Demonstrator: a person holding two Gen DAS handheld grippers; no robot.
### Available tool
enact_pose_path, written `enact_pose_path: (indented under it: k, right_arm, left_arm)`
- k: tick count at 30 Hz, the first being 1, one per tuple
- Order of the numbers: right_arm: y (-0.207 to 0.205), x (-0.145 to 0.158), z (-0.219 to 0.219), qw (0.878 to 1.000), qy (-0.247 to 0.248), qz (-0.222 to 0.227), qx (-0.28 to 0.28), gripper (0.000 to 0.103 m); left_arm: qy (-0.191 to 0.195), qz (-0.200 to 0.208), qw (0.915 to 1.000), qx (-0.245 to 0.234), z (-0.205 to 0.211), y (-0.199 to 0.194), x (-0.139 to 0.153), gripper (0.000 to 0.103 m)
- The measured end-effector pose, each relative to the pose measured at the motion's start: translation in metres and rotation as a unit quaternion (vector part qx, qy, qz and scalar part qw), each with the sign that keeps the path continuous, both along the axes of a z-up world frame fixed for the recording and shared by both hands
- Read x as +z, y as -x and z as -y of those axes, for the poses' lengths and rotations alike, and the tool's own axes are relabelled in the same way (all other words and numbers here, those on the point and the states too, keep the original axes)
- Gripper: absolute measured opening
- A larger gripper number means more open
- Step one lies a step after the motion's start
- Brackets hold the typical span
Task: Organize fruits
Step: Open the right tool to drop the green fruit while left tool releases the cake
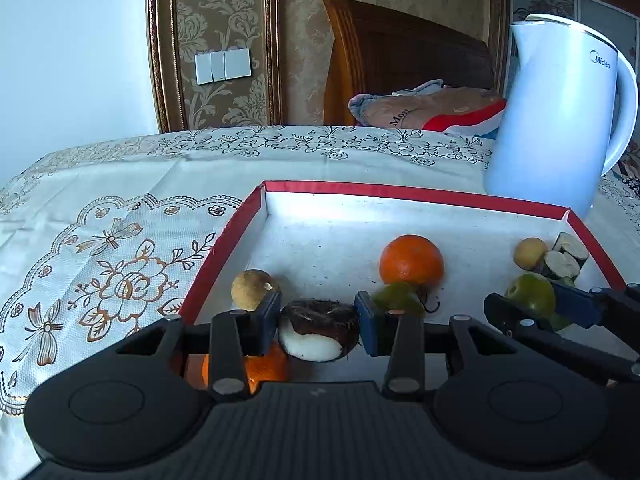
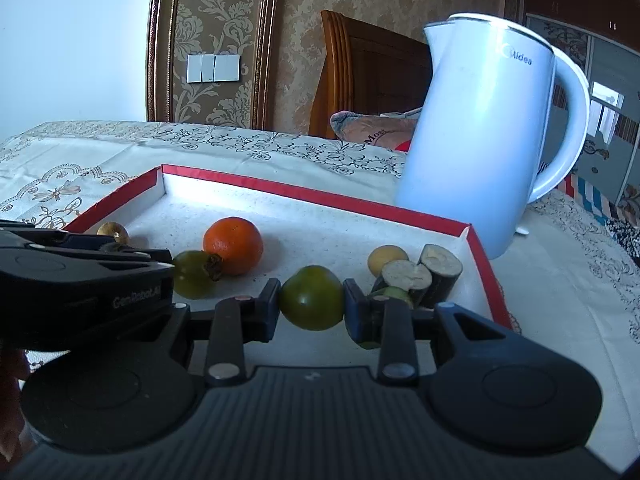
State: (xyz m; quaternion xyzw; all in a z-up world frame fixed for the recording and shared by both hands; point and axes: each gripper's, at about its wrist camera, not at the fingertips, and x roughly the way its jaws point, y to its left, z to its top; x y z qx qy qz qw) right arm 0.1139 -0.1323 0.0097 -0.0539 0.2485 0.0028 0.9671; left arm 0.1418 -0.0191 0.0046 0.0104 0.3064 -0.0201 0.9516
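A red-rimmed tray point(image 1: 224, 248) with a white floor holds the fruit. My left gripper point(image 1: 319, 328) is shut on a dark-skinned, white-fleshed water chestnut point(image 1: 318, 332) just above the tray floor. My right gripper point(image 2: 311, 304) is shut on a green fruit point(image 2: 311, 298); it also shows in the left wrist view point(image 1: 530, 294). An orange point(image 1: 411, 259) lies mid-tray, with a second green fruit point(image 1: 398, 296) in front of it. A tan longan point(image 1: 252, 289) lies left. A yellow fruit point(image 1: 530, 253) and cut cane pieces point(image 1: 564, 258) lie right. Another orange point(image 1: 266, 366) sits under my left fingers.
A white Midea kettle point(image 1: 560, 112) stands behind the tray's right corner. The table has an embroidered cloth point(image 1: 100, 240). A wooden chair point(image 1: 400, 52) with a cushion stands behind the table.
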Motion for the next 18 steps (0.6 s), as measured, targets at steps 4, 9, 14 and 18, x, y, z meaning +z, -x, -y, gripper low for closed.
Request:
enact_pose_path:
  k: [4, 9, 14, 18]
  right_arm:
    - [-0.012, -0.004, 0.003, 1.000, -0.015, -0.017, -0.007, 0.030]
    - [-0.014, -0.004, 0.011, 0.999, -0.026, -0.013, -0.021, 0.030]
    - [-0.017, -0.004, 0.015, 0.999, -0.028, -0.009, -0.035, 0.030]
    - [-0.019, -0.005, 0.012, 0.999, -0.023, -0.012, -0.033, 0.030]
  left_arm:
    - [-0.003, 0.000, 1.0000, 0.004, 0.000, -0.002, -0.002, 0.040]
    - [-0.010, 0.003, 0.9999, 0.005, 0.001, -0.004, -0.003, 0.040]
    - [-0.015, 0.006, 0.9998, 0.007, 0.003, -0.005, -0.005, 0.040]
    - [-0.014, 0.009, 0.9998, 0.008, 0.003, -0.005, -0.006, 0.040]
